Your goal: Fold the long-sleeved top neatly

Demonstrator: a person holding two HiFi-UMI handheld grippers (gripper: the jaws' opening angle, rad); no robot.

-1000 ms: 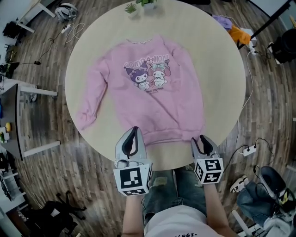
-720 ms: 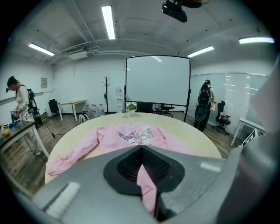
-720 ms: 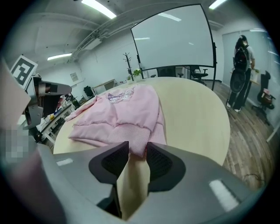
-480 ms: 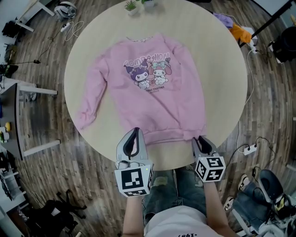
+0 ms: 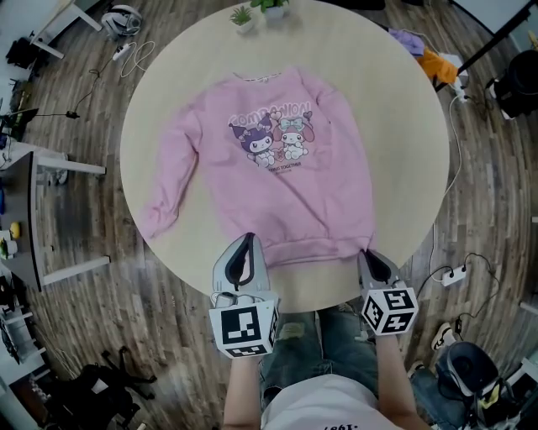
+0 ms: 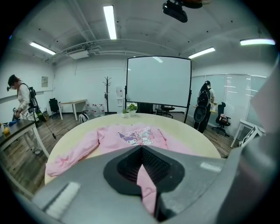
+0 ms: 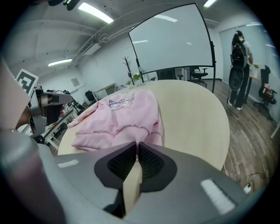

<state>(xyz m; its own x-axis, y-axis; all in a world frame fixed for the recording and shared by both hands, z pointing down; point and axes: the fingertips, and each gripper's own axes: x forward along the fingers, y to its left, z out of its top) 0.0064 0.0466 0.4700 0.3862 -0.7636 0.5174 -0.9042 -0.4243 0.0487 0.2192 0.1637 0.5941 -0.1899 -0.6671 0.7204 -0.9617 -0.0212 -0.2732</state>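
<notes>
Pink cartoon-print top (image 5: 252,197), beige table (image 5: 395,117)

Rear plant (image 5: 271,7) seemingly half off-frame

Wood plank floor (image 5: 84,285), round beige table (image 5: 403,143) in the middle, small potted plants (image 5: 243,15) at its far edge. White power strip (image 5: 454,273) with cables on the floor at right. Far wall: big white screen (image 6: 158,83), coat stand (image 6: 107,92) left of it, white desk (image 6: 72,104) further left. Strip lights (image 6: 110,22) on white ceiling. Glass partition (image 6: 238,94) at right.
</notes>
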